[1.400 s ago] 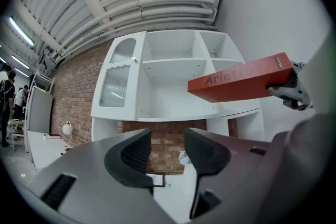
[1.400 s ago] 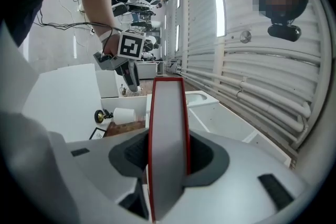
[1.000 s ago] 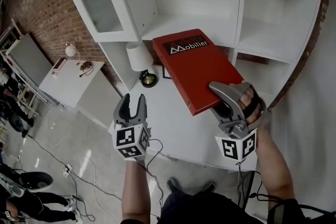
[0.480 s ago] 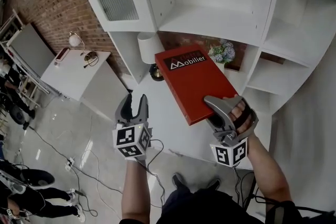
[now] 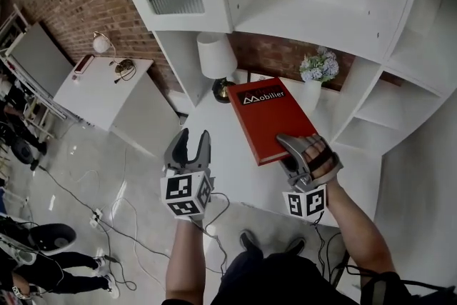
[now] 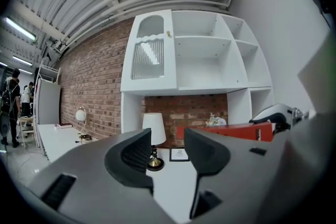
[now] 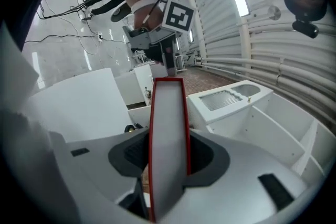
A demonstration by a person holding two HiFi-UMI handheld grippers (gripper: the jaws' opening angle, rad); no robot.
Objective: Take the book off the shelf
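A red hardcover book (image 5: 270, 118) with white lettering on its cover hangs flat over the white desk, out of the shelf unit (image 5: 321, 18). My right gripper (image 5: 291, 153) is shut on its near edge. In the right gripper view the book's white page edge (image 7: 167, 134) runs straight out between the two dark pads. My left gripper (image 5: 190, 146) hovers open to the left of the book, over the desk's front edge, with nothing between its fingers (image 6: 135, 153). In the left gripper view the book (image 6: 226, 131) shows at the right, level with the desk.
On the white desk (image 5: 235, 175) stand a white-shaded lamp (image 5: 216, 61), a small framed card (image 6: 179, 154) and a vase of flowers (image 5: 317, 68). A brick wall backs the desk. A second white table (image 5: 100, 93) with a small lamp stands at the left. Cables lie on the floor.
The book, held by my right gripper, has come away from the shelf toward me and down over the desk. The left gripper has kept its place, still open.
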